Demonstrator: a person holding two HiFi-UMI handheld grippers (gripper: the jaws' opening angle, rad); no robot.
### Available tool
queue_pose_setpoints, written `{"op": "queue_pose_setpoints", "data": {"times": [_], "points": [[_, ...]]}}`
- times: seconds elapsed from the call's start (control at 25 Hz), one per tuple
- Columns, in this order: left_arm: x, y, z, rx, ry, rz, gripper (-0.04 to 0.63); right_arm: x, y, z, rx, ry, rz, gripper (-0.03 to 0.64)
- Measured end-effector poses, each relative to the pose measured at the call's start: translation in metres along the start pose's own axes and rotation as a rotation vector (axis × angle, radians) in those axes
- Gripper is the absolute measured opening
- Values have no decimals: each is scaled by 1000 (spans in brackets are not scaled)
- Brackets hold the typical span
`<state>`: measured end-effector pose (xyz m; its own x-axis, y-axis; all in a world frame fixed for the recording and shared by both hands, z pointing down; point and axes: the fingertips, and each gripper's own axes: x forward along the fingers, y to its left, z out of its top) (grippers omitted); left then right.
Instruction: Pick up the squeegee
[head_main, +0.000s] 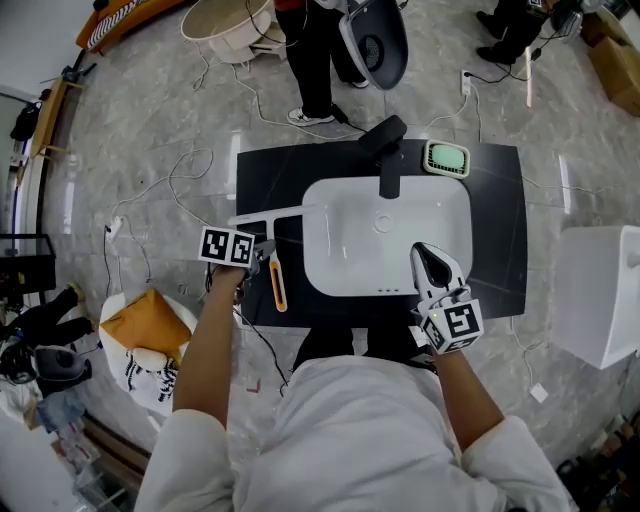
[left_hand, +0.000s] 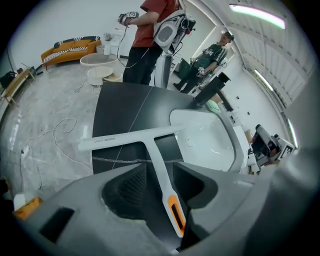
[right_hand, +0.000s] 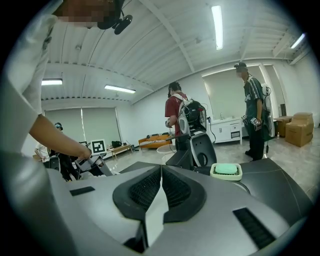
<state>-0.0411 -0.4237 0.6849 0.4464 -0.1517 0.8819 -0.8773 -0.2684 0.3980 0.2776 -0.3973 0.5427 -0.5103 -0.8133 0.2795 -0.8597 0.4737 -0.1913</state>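
So the squeegee (head_main: 270, 214) is lying flat on the black desk (head_main: 270, 170), just left of the white sink basin (head_main: 315, 240). Its white blade runs across the far side, with one end reaching the basin's rim, and the handle points back at you, orange grip nearest. Your left gripper (head_main: 264, 254) is down low right at that handle. In the left gripper view the fingers (left_hand: 125, 185) are spread apart with the handle running straight up the gap between them, orange end sitting deep in the throat. There's dark space on both sides of the handle, so they're straddling it rather than pinching it, and the squeegee (left_hand: 150, 150) is resting on the desk. The marker cube (head_main: 228, 246) on that gripper sits over the desk's left front edge. Your right gripper (head_main: 422, 252) is over the right front part of the basin, its cube (head_main: 455, 325) closer to your body. In the right gripper view its fingers (right_hand: 145, 190) are pressed together tip to tip, nothing between them. That camera looks level across the room, not down at the desk. Past the basin there's a black faucet (head_main: 388, 150) at the back edge, and to its right a green soap in a pale dish (head_main: 445, 158), which also shows in the right gripper view (right_hand: 226, 171). A couple of people (right_hand: 181, 117) are standing on the marble floor beyond the desk, and loose cables (head_main: 190, 170) trail around on the left.
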Motion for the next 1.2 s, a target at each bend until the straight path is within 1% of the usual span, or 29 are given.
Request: {"op": "queue_pose_setpoints", "data": {"times": [0.12,0.28,0.36,0.48,0.6,0.76,0.92,1.04,1.2], "points": [[7,4,2,-49,8,-11,172,-2,-5,-3,4,10,-5,17],[21,7,0,-97,41,-14,172,-4,-13,-7,11,15,-14,17],[25,9,0,-119,37,-13,161,-5,-16,-8,16,16,-17,17],[29,7,2,-127,36,-15,156,-5,-21,-10,22,16,-19,17],[30,4,1,-129,41,-11,119,-5,-21,-12,26,16,-18,17],[30,4,2,-153,42,0,112,-4,-18,-10,25,15,-7,17],[28,6,2,-188,23,2,96,-5,-15,-11,21,13,5,17],[22,7,1,-185,3,5,87,-8,-12,-9,13,11,14,17],[7,3,3,-180,-57,-13,86,-8,-7,-3,0,3,28,17]]}}
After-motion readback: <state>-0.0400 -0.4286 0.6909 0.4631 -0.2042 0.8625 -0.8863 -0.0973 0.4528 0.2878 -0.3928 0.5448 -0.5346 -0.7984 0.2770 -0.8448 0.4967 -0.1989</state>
